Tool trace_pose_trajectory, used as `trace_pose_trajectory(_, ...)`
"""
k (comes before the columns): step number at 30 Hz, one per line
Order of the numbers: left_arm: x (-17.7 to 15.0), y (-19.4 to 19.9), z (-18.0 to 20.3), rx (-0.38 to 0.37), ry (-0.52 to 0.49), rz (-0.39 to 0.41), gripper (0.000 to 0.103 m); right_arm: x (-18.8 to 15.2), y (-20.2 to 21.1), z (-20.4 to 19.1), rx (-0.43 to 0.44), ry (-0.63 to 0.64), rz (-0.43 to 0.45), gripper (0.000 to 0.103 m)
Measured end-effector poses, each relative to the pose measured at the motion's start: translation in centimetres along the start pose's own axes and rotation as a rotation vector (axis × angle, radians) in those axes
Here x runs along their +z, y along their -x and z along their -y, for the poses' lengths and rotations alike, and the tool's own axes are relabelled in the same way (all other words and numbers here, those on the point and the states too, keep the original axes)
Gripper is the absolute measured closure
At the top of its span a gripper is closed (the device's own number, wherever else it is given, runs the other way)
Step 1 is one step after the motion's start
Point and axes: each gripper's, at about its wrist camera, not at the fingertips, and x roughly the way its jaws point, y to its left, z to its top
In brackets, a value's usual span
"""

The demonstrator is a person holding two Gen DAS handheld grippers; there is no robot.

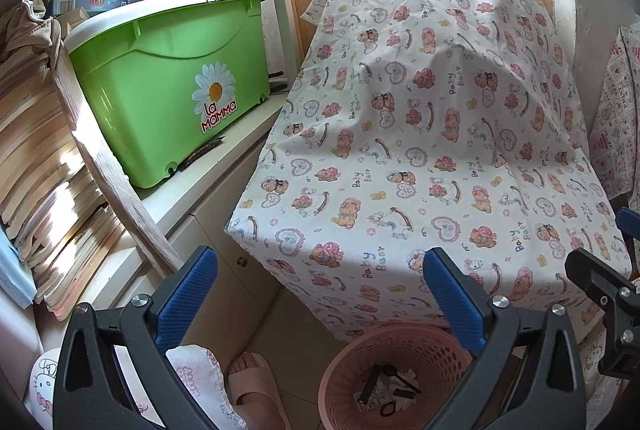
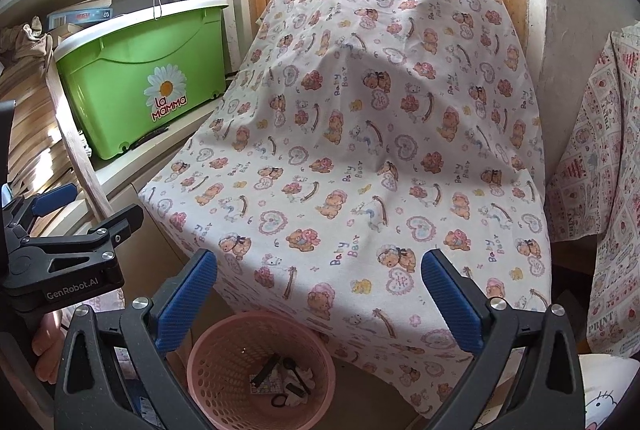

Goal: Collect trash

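- Left wrist view: our left gripper (image 1: pixel 320 290) hung above the front edge of the table, its blue-padded fingers (image 1: pixel 188 298) spread wide with nothing between them.
- Same view: the teddy-bear tablecloth (image 1: pixel 420 130) covered the whole table top; we saw no loose scrap on it.
- Same view: the pink mesh wastebasket (image 1: pixel 400 378) stood on the floor just in front of the table. Inside lay the trash (image 1: pixel 390 390): dark strips, a black spoon-like piece, a small printed card and pale crumpled bits.
- Same view: a green "La Mamma" storage box (image 1: pixel 172 90) sat on the white shelf at left; a slippered foot (image 1: pixel 256 386) showed beside the basket.
- Right wrist view: our right gripper (image 2: pixel 320 290) was likewise over the near table edge, fingers (image 2: pixel 452 298) held apart and empty.
- Same view: the left gripper (image 2: pixel 60 230) appeared at the left margin; from here we could not read its opening.
- Same view: the wastebasket (image 2: pixel 260 374) sat below, left of centre, with the trash (image 2: pixel 284 382) at its bottom.
- Judgement: collection looked finished or nearly so, since the visible trash was in the basket and both tools were empty.
- Judgement: the next move would call for scanning the table and floor for leftovers; if any turned up, approach with open fingers, pinch it, and release over the basket.
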Motion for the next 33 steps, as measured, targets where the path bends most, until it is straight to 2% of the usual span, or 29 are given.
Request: trace_pose_trajectory(33,0.01,0.10,0.31,-0.002,0.005,0.000,0.002,-0.23,-0.31,-0.17,-0.002,-0.012,-0.007,0.000)
